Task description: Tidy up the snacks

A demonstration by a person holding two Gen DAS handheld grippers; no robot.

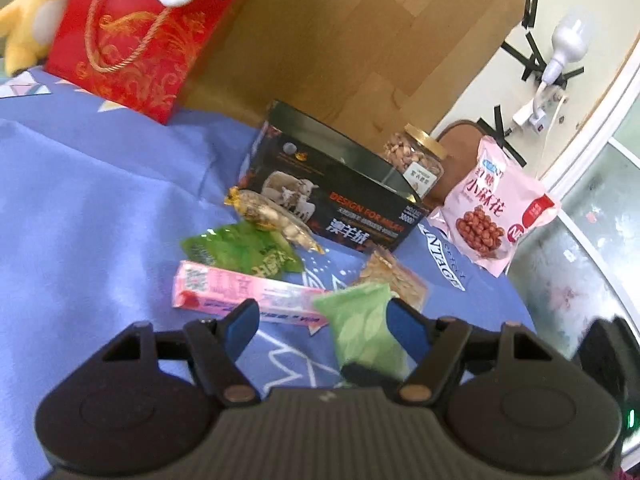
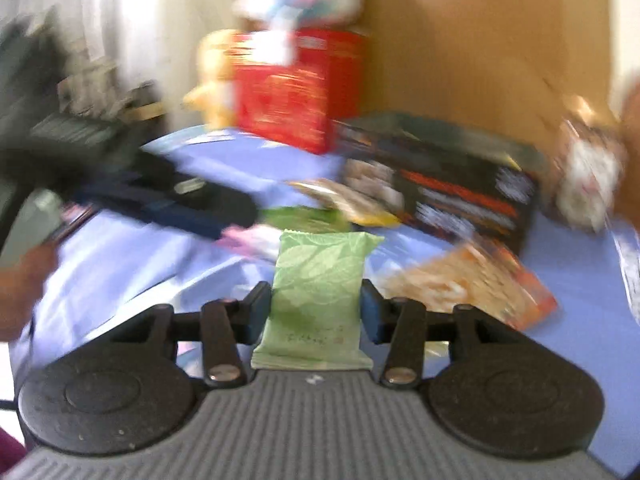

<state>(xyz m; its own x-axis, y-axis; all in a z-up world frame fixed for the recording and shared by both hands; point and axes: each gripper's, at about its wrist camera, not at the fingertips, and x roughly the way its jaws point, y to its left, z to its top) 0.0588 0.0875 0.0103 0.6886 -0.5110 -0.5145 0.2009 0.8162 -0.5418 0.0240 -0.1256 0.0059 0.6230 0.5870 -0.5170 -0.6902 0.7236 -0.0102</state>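
My right gripper (image 2: 316, 308) is shut on a light green leaf-print snack packet (image 2: 320, 276), its blue pads pressing both long sides, above the blue cloth. A light green packet (image 1: 360, 328) also shows in the left wrist view, just inside the right finger of my left gripper (image 1: 322, 320). That gripper's pads stand wide apart and do not squeeze it. Ahead lie a pink long box (image 1: 224, 292), a dark green packet (image 1: 244, 248), a yellow-ended clear packet (image 1: 272, 216) and a clear cracker packet (image 1: 396, 276). Behind them stands a black carton (image 1: 340, 200).
A nut jar (image 1: 416, 156) and a pink bag (image 1: 492, 212) stand right of the carton, near the table's right edge. A red gift box (image 1: 136, 36) and a yellow plush (image 1: 28, 12) sit at the back left. The right wrist view is blurred; a hand (image 2: 20, 280) shows at its left.
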